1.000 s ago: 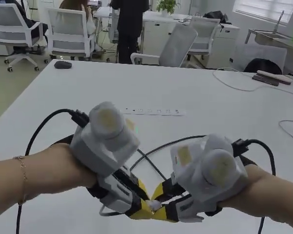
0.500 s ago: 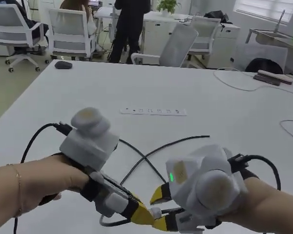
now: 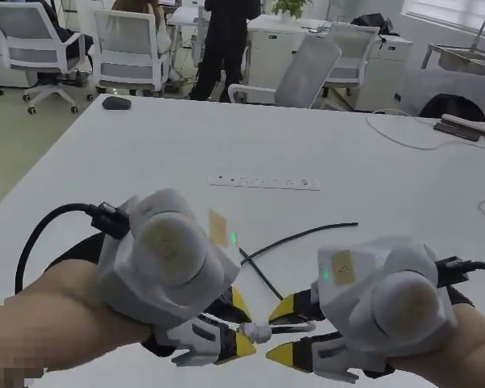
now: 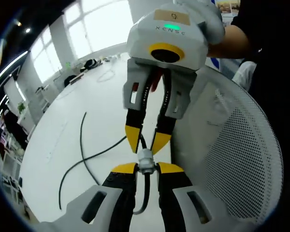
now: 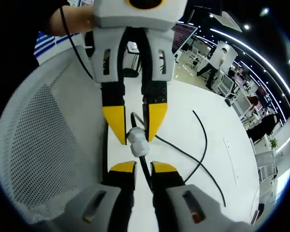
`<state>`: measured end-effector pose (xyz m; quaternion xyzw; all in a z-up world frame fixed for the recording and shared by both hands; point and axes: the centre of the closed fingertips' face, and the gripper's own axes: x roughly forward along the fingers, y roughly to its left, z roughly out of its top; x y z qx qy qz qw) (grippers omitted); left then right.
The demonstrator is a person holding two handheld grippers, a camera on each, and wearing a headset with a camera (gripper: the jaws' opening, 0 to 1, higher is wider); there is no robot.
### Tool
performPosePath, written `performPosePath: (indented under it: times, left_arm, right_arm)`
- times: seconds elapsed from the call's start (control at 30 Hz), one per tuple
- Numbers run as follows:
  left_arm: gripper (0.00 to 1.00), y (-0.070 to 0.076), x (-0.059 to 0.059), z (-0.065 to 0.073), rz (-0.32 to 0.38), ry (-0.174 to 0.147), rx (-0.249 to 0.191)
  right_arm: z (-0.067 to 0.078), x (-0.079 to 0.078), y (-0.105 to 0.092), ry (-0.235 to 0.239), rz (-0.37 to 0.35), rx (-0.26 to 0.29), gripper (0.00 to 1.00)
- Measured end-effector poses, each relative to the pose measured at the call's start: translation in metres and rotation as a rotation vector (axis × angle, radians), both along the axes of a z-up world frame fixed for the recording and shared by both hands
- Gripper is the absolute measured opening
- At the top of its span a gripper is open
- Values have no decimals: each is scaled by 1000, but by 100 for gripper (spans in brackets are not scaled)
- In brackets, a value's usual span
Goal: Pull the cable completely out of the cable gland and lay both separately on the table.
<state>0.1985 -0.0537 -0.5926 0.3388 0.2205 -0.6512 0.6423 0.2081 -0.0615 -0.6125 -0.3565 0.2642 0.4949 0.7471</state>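
Head view: I hold left gripper (image 3: pixel 241 326) and right gripper (image 3: pixel 286 331) tip to tip over table (image 3: pixel 372 178); white cable gland (image 3: pixel 259 331) between tips, black cable (image 3: pixel 307 236) trailing on table.
Left gripper view: my jaws clenched on cable gland.
Right gripper view: jaws pinch cable just beside cable gland; cable threaded through it.

White table (image 3: pixel 372 186), black cable (image 3: pixel 307 234) lying across it, white power strip (image 3: pixel 264 183), black mouse (image 3: pixel 117 103) near far edge
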Motion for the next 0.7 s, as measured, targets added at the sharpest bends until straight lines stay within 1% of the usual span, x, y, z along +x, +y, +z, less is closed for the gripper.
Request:
performPosePath:
  times: [0.03,0.07,0.13,0.2,0.3,0.37,0.47,0.5,0.53,0.6,0.67,0.7]
  left_arm:
    - [17,1,0,0,1,-3,0]
    - [17,2,2,-1,6,-9,6]
    - [16,8,5,-5,10,-10,24]
    - [16,14,10,-7,25,-16,36]
    - [16,21,14,-8,50,-5,32]
    - [16,24,16,-9,57,-10,38]
    - [16,26,18,-11,63,-9,42]
    - [16,27,18,-12,64,-10,49]
    - [16,30,20,-15,66,-17,64]
    - [16,34,21,-18,66,-25,79]
    - [16,37,23,-19,72,-24,85]
    - [16,39,24,-21,75,-24,92]
  right_arm:
    - [0,1,-1,-8,-1,-1,6]
    - [-1,1,-3,5,-6,-1,5]
    - [-3,1,-8,5,-9,-10,5]
    - [-4,3,-15,6,-28,-6,4]
    - [-7,4,-27,26,-62,6,4]
    - [-10,4,-32,33,-70,4,4]
    - [-16,2,-40,61,-92,10,4]
    - [-19,1,-42,65,-95,5,3]
    - [-23,0,-47,79,-103,-13,3]
    - [-30,0,-56,81,-118,-39,3]
    - [-33,0,-62,89,-127,-47,3]
    - [-37,0,-68,98,-141,-59,3]
